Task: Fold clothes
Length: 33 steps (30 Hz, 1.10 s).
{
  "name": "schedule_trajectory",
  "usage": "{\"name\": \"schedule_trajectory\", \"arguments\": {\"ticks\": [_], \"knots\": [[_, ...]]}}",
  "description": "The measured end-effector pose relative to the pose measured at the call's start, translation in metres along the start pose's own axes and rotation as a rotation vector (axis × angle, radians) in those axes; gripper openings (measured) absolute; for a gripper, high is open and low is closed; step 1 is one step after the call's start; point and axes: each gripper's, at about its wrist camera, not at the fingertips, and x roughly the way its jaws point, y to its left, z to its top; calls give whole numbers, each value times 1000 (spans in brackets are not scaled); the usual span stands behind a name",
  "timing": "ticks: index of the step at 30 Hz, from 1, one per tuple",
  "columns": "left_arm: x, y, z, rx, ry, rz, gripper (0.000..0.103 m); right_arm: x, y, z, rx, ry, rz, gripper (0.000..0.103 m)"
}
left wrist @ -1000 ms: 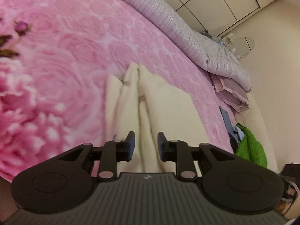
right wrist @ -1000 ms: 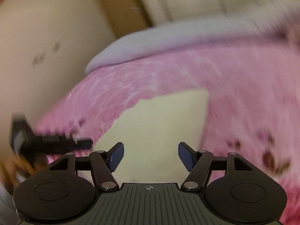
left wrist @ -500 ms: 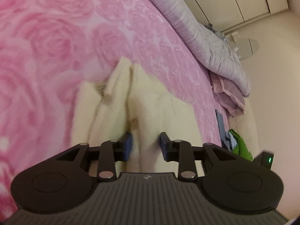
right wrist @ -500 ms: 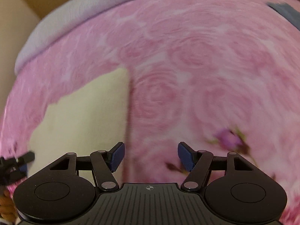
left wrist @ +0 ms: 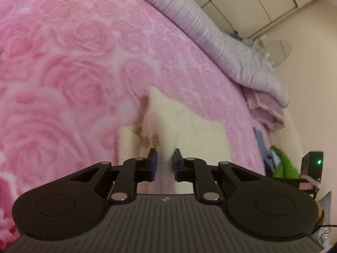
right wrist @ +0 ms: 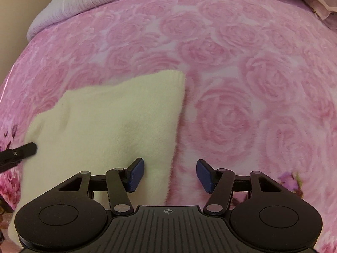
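Note:
A cream fleece garment [left wrist: 189, 130] lies partly folded on the pink rose blanket [left wrist: 73, 73]. Brown buttons [left wrist: 147, 140] show near its folded edge. My left gripper [left wrist: 165, 156] hovers over the garment's near part, jaws a narrow gap apart, with nothing held. In the right wrist view the same garment [right wrist: 109, 118] lies flat at the left. My right gripper [right wrist: 170, 172] is open and empty above the garment's right edge. The left gripper's finger [right wrist: 19, 151] shows at the far left, over the garment.
A lilac quilt [left wrist: 221, 42] is rolled along the bed's far side, with a pinkish folded cloth [left wrist: 265, 109] beside it. Green [left wrist: 284, 164] and blue [left wrist: 261, 141] clothes lie at the bed's right edge. White wardrobe doors [left wrist: 252, 6] stand behind.
My left gripper has moved forward over the garment, jaws staying narrow. My right gripper has swung from the garment's middle to its right edge, staying open.

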Motion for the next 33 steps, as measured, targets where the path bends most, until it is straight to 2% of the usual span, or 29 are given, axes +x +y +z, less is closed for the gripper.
{"name": "schedule_trajectory", "arguments": {"ticks": [3, 8, 12, 16, 22, 25, 28, 30, 32, 33], "knots": [[-5, -2, 3, 7, -16, -8, 12, -2, 5, 1, -12, 5, 2, 59], [-9, 14, 5, 0, -45, 48, 12, 3, 19, 2, -36, 2, 39, 59], [-1, 13, -4, 26, -26, 46, 12, 14, 28, -2, -80, -24, -12, 59], [-4, 17, -1, -35, -22, -19, 12, 12, 12, -4, -21, -30, 28, 59], [0, 21, -5, -31, -15, 10, 15, 3, -6, -15, 52, -69, 83, 59], [-22, 20, -13, -53, -44, 14, 16, -16, -15, -30, 89, -130, 98, 59], [-60, 20, -36, -101, -91, 8, 16, -39, -26, -56, 158, -169, 121, 59], [-87, 22, -59, -157, -105, -14, 19, -55, -33, -80, 196, -202, 134, 59], [-108, 26, -81, -228, -112, -41, 30, -67, -34, -104, 217, -233, 133, 59], [-115, 28, -91, -259, -110, -54, 30, -73, -34, -116, 226, -248, 131, 59]]}}
